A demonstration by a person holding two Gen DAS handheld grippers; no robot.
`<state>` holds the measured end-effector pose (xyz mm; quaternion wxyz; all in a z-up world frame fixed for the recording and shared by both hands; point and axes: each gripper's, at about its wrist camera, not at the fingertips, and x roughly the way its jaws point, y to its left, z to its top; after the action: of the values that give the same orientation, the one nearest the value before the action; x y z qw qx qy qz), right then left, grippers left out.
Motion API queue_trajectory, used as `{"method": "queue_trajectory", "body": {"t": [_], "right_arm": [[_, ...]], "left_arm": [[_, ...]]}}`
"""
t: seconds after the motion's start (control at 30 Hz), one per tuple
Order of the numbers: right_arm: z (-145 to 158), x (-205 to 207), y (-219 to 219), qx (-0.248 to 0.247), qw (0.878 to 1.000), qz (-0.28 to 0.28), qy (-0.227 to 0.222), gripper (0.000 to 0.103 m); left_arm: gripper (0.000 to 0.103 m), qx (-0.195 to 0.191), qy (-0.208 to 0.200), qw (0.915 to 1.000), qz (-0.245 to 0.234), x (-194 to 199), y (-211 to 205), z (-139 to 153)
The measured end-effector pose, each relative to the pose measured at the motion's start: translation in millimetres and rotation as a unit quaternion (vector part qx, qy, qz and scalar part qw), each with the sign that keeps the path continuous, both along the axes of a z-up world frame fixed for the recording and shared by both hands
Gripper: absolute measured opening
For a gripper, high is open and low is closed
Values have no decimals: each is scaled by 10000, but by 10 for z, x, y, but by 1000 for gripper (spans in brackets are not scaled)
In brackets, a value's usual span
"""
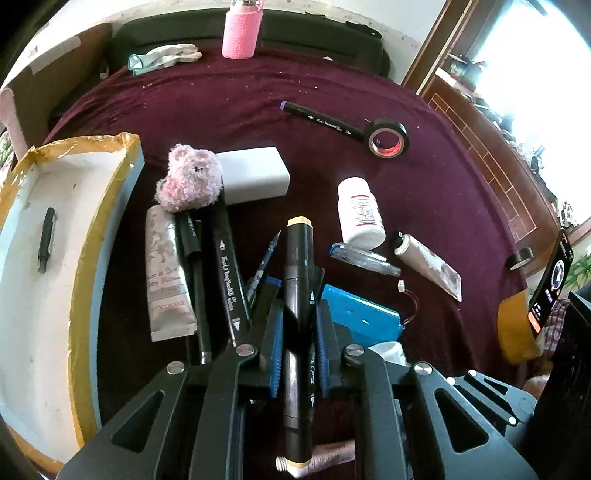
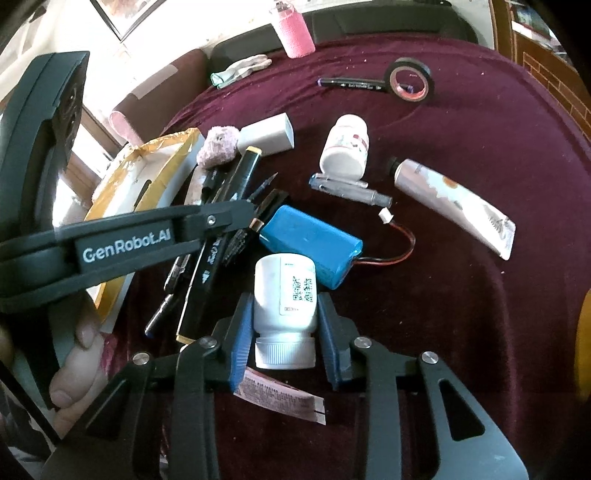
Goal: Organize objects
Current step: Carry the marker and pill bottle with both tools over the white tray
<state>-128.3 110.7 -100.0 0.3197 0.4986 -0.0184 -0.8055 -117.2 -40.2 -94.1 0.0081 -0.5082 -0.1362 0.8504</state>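
Observation:
In the left wrist view my left gripper (image 1: 298, 332) is shut on a black marker with a cream cap (image 1: 298, 254), held lengthwise between the blue pads above a heap of pens and markers (image 1: 229, 273). In the right wrist view my right gripper (image 2: 286, 332) has its blue pads against both sides of a white bottle with a QR label (image 2: 284, 295), which lies with its cap toward the camera. The left gripper (image 2: 240, 218) shows there too, at the left over the pen heap. A white box edged with yellow tape (image 1: 22, 295) at the left holds one black pen (image 1: 46, 240).
On the maroon cloth lie a blue battery pack (image 2: 310, 240), a white pill bottle (image 1: 360, 212), a clear pen (image 1: 365, 256), two cream tubes (image 1: 166, 273) (image 1: 428, 264), a pink plush (image 1: 190, 179), a white block (image 1: 255, 177) and a black tape roll (image 1: 388, 138). A pink flask (image 1: 240, 33) stands at the far edge.

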Motion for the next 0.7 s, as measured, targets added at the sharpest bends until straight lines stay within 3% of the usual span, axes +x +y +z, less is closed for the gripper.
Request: {"method": "queue_trajectory", "body": {"t": [0.53,0.7], "right_arm": [[450,255,66,-320,9984,-173,426,31],[571,330,-6,-375,9979,-88,520,31]], "left_arm": [[13,382,414,9979,323,451,-347,425],[13,331,490,9970,507,608,-480,538]]}}
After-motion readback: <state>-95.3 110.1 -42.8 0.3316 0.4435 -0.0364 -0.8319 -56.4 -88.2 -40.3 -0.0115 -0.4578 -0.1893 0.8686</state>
